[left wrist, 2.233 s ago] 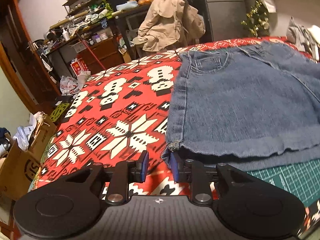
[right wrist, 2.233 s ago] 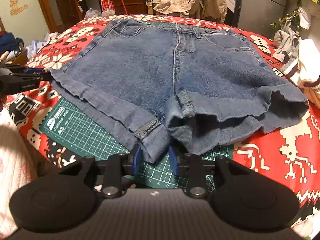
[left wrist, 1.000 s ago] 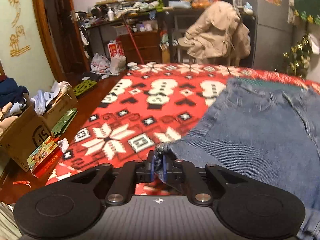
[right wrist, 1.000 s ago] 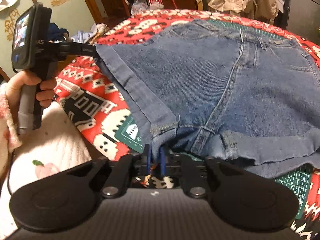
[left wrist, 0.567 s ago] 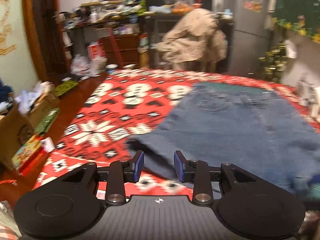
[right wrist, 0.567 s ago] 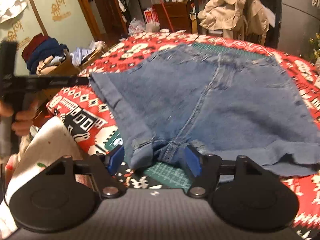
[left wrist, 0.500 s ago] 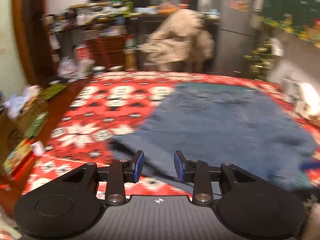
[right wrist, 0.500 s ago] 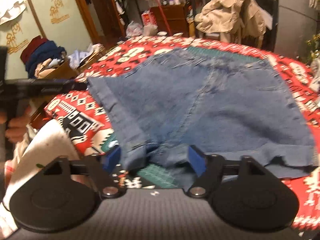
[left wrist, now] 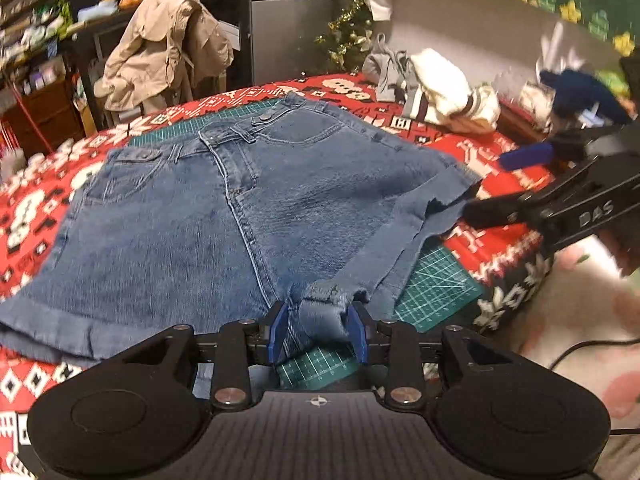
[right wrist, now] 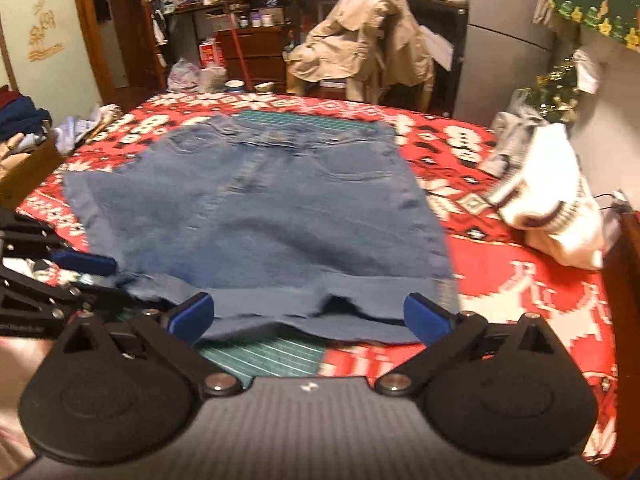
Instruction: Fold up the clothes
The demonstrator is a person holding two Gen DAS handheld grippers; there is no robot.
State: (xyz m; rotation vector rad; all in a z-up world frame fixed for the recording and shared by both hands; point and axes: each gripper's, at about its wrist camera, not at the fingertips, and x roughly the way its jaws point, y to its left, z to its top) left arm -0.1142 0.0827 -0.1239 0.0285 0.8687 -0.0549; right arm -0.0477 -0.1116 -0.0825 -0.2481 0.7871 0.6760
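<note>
Denim shorts (left wrist: pixel 208 208) spread flat, front side up, across a green cutting mat (left wrist: pixel 436 284) on a desk covered with a red patterned cloth (left wrist: pixel 36 192). Waistband button toward the far side, cuffed leg hems toward the near edge.

Left claw (left wrist: pixel 316 330) at the near middle of the shorts, blue pads partly apart with the crotch-side cuff of one leg bunched between them. Cannot tell whether the pads actually press on the denim; fabric fills most of the gap and seems to brush the right-hand pad.

Right claw (right wrist: pixel 310 316) spread wide and opening, poised at the near hem of the shorts (right wrist: pixel 260 216); hem edge lying between the two blue fingers (right wrist: pixel 428 318) without contact on either pad. Nothing gripped there. Right wrist view motion-blurred.

Right claw also seen in the left wrist view at the right edge (left wrist: pixel 520 184), its dark arm reaching toward the outer corner of the right leg cuff.

Beige jacket (left wrist: pixel 160 44) draped over a chair beyond the desk. White striped garment (left wrist: pixel 452 92) and grey clothing (left wrist: pixel 386 68) heaped on the far right of the cloth, well apart from the shorts. Small decorated tree (left wrist: pixel 344 36) against the back wall.
</note>
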